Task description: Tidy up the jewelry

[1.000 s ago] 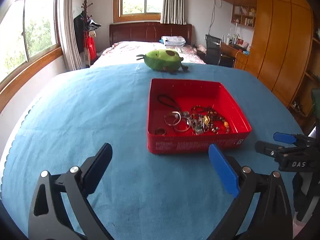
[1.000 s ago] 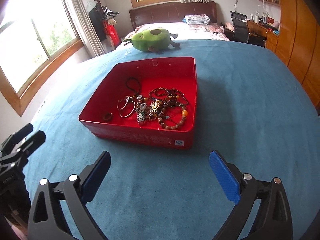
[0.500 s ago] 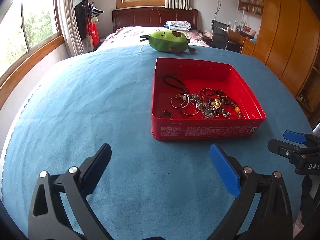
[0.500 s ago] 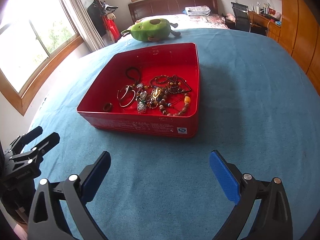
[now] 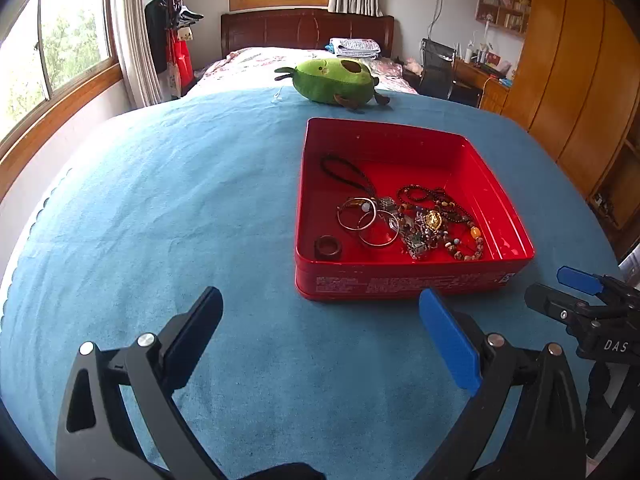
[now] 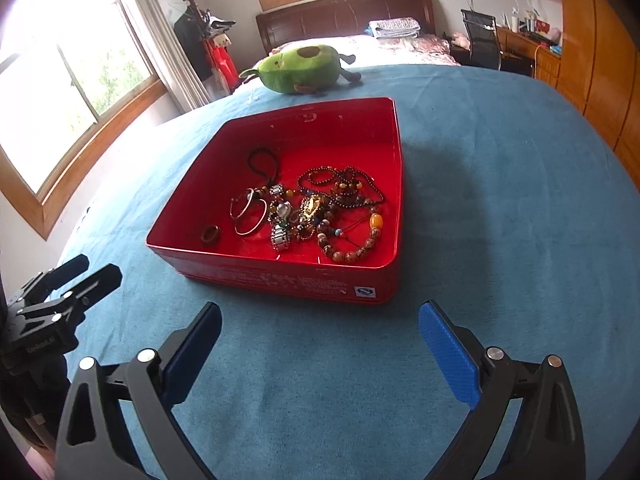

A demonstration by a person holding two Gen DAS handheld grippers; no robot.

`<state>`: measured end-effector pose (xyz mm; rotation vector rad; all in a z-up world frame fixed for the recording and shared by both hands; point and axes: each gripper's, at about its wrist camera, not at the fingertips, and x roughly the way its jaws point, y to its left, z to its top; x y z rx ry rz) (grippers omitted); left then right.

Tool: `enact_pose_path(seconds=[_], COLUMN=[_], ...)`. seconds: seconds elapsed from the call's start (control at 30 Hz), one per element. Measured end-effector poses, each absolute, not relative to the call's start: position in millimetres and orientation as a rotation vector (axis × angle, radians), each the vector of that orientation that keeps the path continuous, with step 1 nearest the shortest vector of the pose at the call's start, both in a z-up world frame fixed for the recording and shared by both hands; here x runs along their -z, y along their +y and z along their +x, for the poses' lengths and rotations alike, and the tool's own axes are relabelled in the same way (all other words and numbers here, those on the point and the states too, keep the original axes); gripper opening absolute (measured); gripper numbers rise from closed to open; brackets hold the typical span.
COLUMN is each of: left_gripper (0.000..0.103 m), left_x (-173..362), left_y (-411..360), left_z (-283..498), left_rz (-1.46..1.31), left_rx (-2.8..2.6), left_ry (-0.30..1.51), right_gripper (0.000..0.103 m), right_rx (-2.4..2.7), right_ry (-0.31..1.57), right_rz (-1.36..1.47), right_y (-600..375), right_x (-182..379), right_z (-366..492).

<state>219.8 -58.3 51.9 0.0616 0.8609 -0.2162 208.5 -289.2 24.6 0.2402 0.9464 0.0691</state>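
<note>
On the blue surface (image 5: 200, 220), jewelry (image 6: 312, 212) lies heaped inside the red tin (image 6: 394, 184), none outside it, both tongs, left (image 5: 320, 332) and right (image 6: 320, 340), spread apart and empty; sorting stage undeterminable.

A green avocado plush toy (image 5: 334, 80) lies at the 12 o'clock edge of the blue cloth-covered surface (image 5: 160, 200). Behind it stands a bed with a dark wooden headboard (image 5: 306, 32). Windows (image 5: 60, 44) sit toward 10 o'clock, wooden wardrobes (image 5: 568, 60) toward 2 o'clock.
</note>
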Motion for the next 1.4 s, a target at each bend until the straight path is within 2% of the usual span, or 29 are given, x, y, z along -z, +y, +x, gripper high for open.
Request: enact_pose_path(seconds=[1.4], left_gripper=[0.098], left_x=[-42.6], left_y=[-58.6], left_z=[227.0], left_rz=[0.084], left_rx=[0.192], left_ry=[0.874], right_gripper=[0.099], right_rx=[-0.065], right_ry=[0.965], right_rz=[0.215], right_y=[-281.9], right_x=[-23.0], right_z=[218.0])
